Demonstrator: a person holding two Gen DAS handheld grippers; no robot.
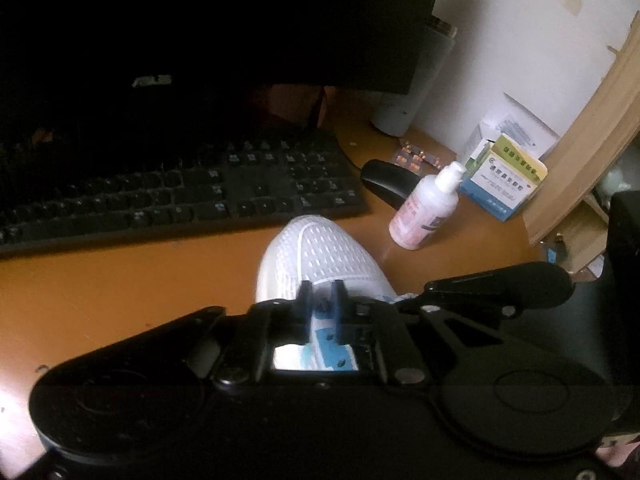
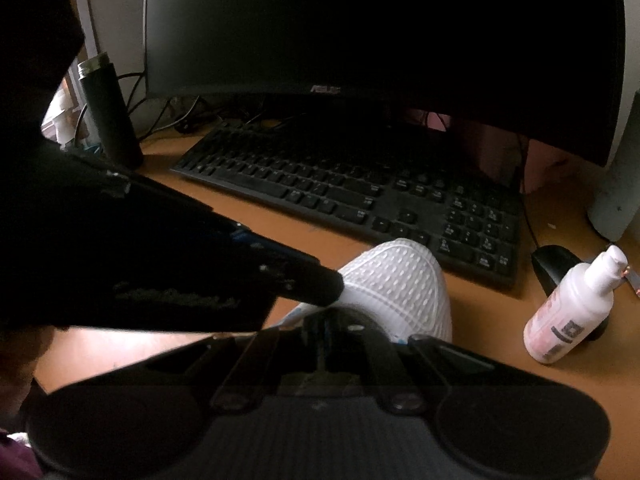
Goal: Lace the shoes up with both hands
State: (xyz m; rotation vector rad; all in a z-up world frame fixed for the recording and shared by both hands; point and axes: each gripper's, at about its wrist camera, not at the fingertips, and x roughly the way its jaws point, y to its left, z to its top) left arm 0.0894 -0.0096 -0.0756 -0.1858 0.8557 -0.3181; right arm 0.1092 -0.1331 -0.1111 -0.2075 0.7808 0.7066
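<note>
A white mesh shoe (image 1: 316, 252) lies on the orange desk (image 1: 120, 288), toe toward the keyboard. My left gripper (image 1: 323, 292) is over its blue eyelet strip (image 1: 332, 344) with the fingers nearly together, shut. Whether a lace sits between them is hidden. In the right wrist view the left gripper (image 2: 334, 290) comes in from the left with its tip on the shoe (image 2: 400, 280). My right gripper (image 2: 326, 318) is dark, shut, low over the shoe's lacing area. A white bit of lace (image 1: 404, 298) shows at the right gripper's tip; I cannot tell if it is pinched.
A black keyboard (image 2: 360, 200) and a dark monitor (image 2: 360, 32) stand behind the shoe. A black mouse (image 1: 384, 184), a white pump bottle (image 1: 424, 212), a medicine box (image 1: 504, 184) and a wooden shelf (image 1: 592, 128) are to the right. A dark flask (image 2: 110, 112) is at the back left.
</note>
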